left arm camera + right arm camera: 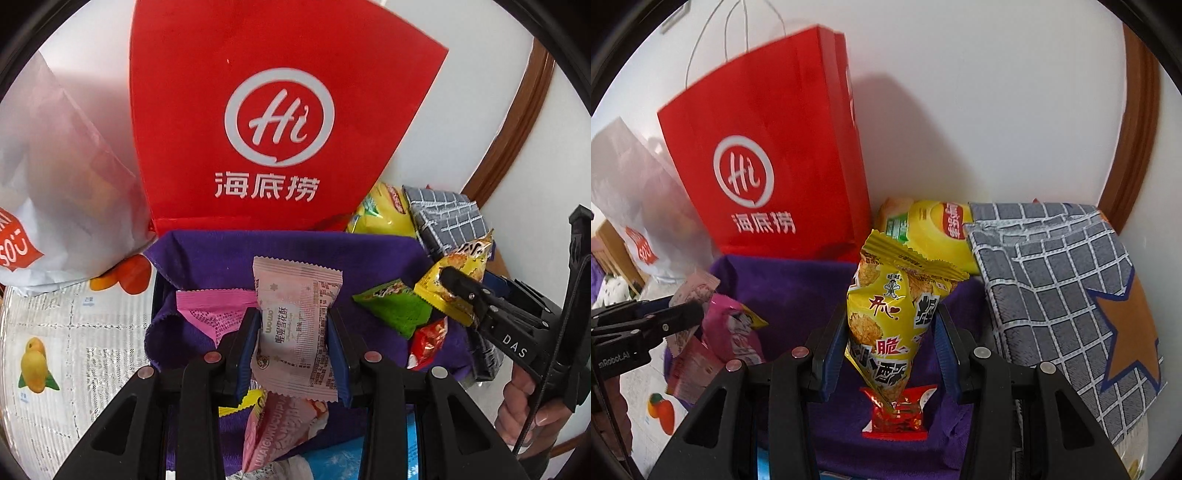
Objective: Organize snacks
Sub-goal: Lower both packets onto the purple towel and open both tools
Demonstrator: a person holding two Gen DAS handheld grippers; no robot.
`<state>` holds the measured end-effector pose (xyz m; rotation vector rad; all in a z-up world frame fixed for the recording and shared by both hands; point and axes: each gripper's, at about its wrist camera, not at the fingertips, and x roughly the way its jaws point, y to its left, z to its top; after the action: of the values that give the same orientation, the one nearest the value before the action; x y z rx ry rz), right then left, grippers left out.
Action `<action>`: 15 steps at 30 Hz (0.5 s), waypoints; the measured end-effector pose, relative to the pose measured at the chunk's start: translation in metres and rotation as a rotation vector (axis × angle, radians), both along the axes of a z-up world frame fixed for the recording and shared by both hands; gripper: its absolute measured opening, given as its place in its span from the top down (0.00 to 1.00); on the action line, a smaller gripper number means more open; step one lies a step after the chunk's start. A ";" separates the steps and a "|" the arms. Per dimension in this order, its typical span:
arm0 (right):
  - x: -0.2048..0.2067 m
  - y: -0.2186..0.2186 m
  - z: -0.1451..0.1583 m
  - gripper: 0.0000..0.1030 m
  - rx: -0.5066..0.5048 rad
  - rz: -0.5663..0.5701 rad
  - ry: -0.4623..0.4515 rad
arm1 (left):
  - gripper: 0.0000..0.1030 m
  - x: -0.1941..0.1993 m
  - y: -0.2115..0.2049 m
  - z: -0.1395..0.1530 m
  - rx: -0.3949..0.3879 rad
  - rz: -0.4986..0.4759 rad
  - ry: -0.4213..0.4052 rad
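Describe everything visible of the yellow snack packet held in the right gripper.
The yellow snack packet is a glossy plastic sachet with serrated sealed ends, printed with rice-cracker pictures, a cartoon face and red and black Chinese characters. It stands roughly upright, slightly tilted and creased, pinched at its lower half between the blue pads of the right gripper, which is shut on it. It hangs above a purple cloth and a small red packet; the left wrist view shows it clamped too.

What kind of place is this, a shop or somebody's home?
Most likely a home. A red paper bag leans against a plain white wall with a wooden frame, and snacks lie on a purple cloth over a fruit-printed table cover.
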<state>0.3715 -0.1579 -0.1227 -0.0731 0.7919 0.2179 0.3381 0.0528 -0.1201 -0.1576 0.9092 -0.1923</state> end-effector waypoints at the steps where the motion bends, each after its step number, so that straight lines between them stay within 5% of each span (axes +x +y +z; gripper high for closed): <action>1: 0.002 0.001 -0.003 0.56 -0.003 0.009 0.014 | 0.67 0.001 0.000 -0.002 -0.002 0.001 0.006; 15: 0.001 0.002 -0.013 0.46 -0.055 0.043 0.049 | 0.64 0.008 0.003 -0.013 -0.032 -0.008 0.036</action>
<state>0.3724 -0.1558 -0.1360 -0.1370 0.8459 0.2399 0.3464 0.0559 -0.1332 -0.1874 0.9435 -0.2123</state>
